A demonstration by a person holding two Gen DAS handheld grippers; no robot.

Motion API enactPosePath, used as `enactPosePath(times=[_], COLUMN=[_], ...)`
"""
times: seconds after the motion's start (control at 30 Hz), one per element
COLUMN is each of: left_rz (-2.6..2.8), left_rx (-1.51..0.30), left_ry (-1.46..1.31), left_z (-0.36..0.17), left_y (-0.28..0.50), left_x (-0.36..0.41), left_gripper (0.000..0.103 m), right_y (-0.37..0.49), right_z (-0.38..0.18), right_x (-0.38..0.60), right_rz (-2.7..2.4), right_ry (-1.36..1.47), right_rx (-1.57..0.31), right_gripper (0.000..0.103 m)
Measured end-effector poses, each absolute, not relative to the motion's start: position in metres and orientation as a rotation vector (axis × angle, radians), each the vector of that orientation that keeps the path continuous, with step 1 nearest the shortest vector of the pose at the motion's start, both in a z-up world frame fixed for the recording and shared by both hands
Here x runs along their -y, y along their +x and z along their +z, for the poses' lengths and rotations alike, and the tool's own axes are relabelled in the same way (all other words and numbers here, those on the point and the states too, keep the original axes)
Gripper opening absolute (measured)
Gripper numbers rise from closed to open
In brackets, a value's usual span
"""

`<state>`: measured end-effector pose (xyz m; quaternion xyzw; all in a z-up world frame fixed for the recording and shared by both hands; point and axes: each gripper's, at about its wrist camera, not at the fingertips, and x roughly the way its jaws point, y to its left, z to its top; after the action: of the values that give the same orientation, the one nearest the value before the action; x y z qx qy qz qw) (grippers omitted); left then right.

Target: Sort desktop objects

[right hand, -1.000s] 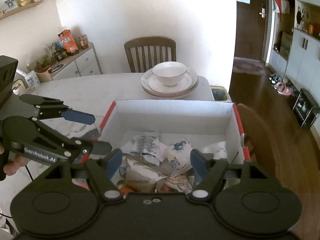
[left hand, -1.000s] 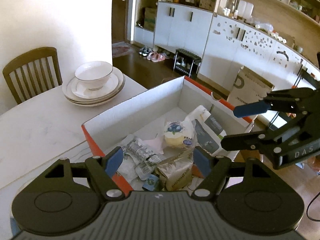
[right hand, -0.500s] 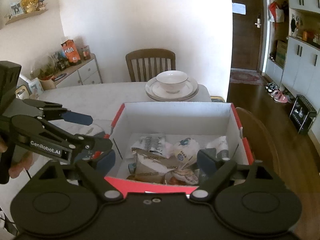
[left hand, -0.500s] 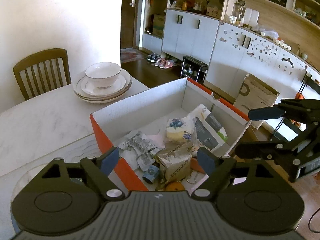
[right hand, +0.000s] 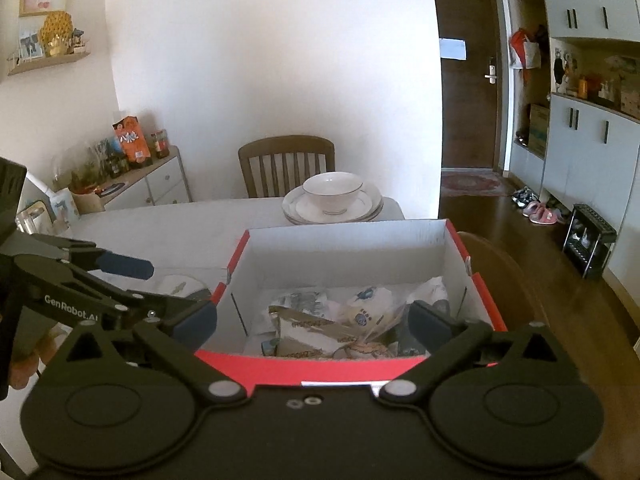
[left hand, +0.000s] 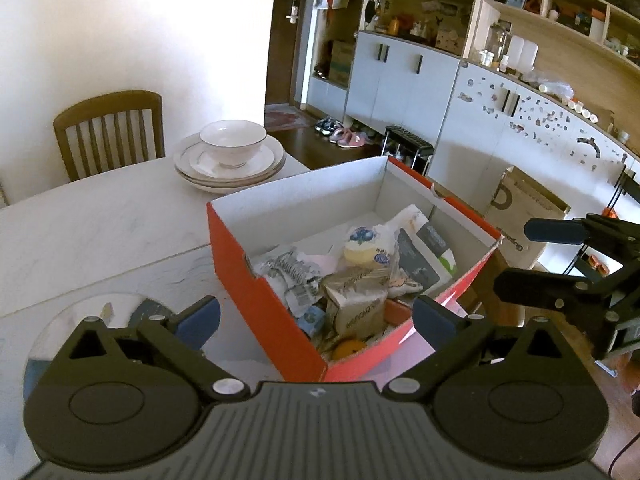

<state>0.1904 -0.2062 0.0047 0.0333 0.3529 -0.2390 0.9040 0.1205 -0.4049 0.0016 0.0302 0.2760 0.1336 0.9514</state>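
Left gripper (left hand: pixel 316 322) — red box (left hand: pixel 260 304) between open jaws.

A box (left hand: pixel 272 304) stood on the desk (left hand: pixel 100 224) at its edge, with packets (left hand: pixel 360 276) and an orange (left hand: pixel 350 348) heaped inside. Behind the box a bowl (left hand: pixel 233 142) sat on a stack of plates (left hand: pixel 224 168), and behind those stood a chair (left hand: pixel 108 132). Left of the box a disc (left hand: pixel 96 312) lay on the desk. Cabinets (left hand: pixel 404 76) lined the far wall to the right.
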Motion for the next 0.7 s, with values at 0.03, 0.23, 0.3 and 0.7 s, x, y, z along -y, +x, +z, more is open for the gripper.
enactPosePath(times=[0.03,0.23,0.3,0.7], left_rz=[-0.493,-0.492,-0.491,-0.470], left_rx=[-0.727,-0.707,-0.700,-0.722], left_ry=[0.074,0.093,0.105,0.095], left_z=[0.005,0.010,0.012,0.009], left_y=[0.187,0.170,0.165,0.160], left_x=[0.206,0.205,0.205,0.205], left_gripper=[0.103,0.103,0.103,0.103], right_y=[0.119,0.106,0.102,0.092], right_z=[0.002,0.003,0.004,0.000], right_x=[0.404,0.401,0.401,0.398], right_rz=[0.268,0.249,0.243,0.234], right_ry=[0.063,0.077,0.080,0.110], right_rx=[-0.560,-0.536,-0.527,-0.543], right_gripper=[0.102,0.102,0.102,0.102])
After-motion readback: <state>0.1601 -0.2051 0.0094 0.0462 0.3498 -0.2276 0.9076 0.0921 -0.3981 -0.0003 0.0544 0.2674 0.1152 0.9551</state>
